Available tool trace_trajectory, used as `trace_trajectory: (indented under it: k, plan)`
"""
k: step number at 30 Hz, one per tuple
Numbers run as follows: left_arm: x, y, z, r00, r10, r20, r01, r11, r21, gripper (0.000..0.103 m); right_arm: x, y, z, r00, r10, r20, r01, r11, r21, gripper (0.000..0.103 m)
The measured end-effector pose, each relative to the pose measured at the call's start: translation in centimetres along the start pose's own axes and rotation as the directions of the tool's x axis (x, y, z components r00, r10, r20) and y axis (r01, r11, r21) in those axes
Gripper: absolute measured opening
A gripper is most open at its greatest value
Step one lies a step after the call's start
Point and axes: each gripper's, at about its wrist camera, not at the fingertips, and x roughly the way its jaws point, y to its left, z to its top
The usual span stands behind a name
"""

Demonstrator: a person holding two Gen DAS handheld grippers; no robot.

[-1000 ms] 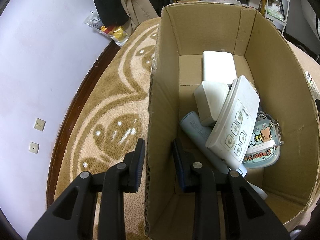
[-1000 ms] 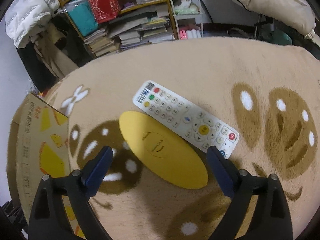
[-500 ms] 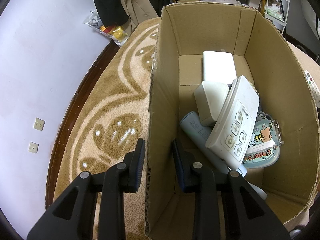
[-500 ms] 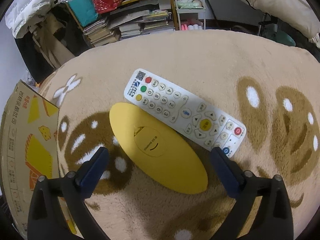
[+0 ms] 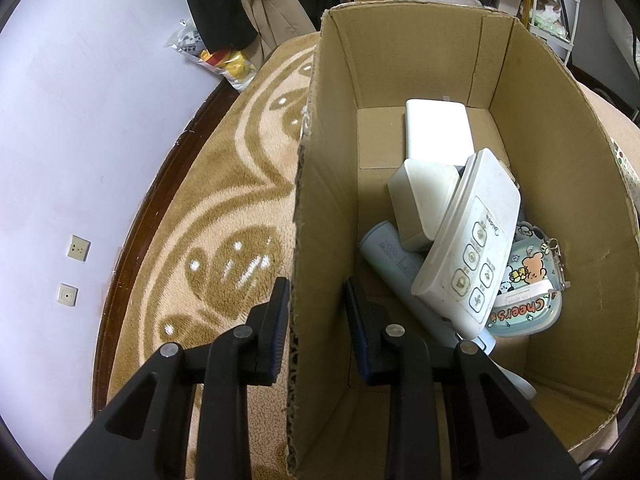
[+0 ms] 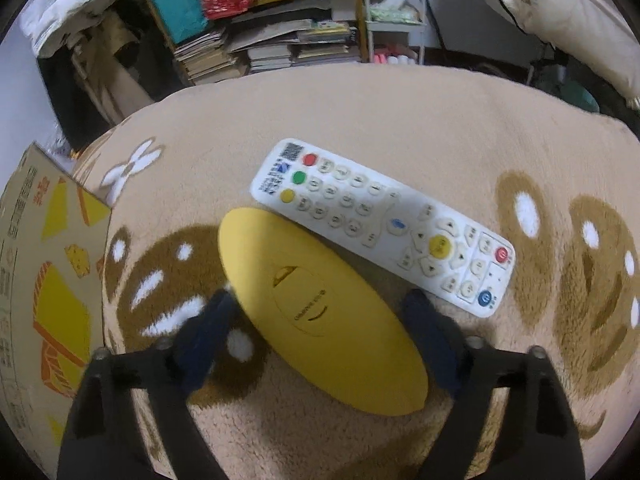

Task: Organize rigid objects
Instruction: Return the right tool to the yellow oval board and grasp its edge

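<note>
My left gripper straddles the left wall of the cardboard box, jaws narrowed on it, one finger outside and one inside. Inside the box lie a white control panel, a white square case, a white flat block, a pale blue power bank and a cartoon "Cheers" pouch. My right gripper is open, low over the carpet. Its fingers flank a yellow oval case. A white TV remote lies against the case's far side.
The box's printed outer side stands at the left of the right wrist view. Beige patterned carpet covers the floor. Bookshelves with stacked books and a white rack stand behind. A lilac wall with sockets borders the carpet.
The right gripper has dropped closer to the yellow case, and its fingers now sit on either side of it, slightly narrower. The left gripper and box have not moved.
</note>
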Motion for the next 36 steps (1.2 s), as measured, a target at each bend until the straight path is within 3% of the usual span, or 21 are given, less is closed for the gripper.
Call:
trace_trajectory:
  k: [18, 23, 28, 36]
  plan:
    - [0.3, -0.1, -0.2, 1.000, -0.002, -0.001, 0.002, 1.000, 0.000, 0.028, -0.6, 2.1, -0.9, 0.999, -0.021, 0.033, 0.025, 0.993, -0.118, 0.059]
    - [0.3, 0.0, -0.3, 1.000, 0.000, -0.001, 0.000, 1.000, 0.002, 0.028, -0.9, 2.5, -1.0, 0.999, -0.011, 0.051, 0.018, 0.991, -0.136, 0.057]
    - [0.3, -0.1, -0.3, 1.000, 0.003, 0.000, -0.003, 1.000, 0.004, 0.028, -1.5, 2.9, -1.3, 0.997, 0.046, 0.057, -0.039, 0.992, -0.117, 0.057]
    - [0.3, -0.1, -0.3, 1.000, 0.000, -0.001, 0.000, 1.000, 0.001, 0.028, -2.0, 3.6, -1.5, 0.997, 0.033, 0.071, -0.025, 0.994, -0.111, 0.057]
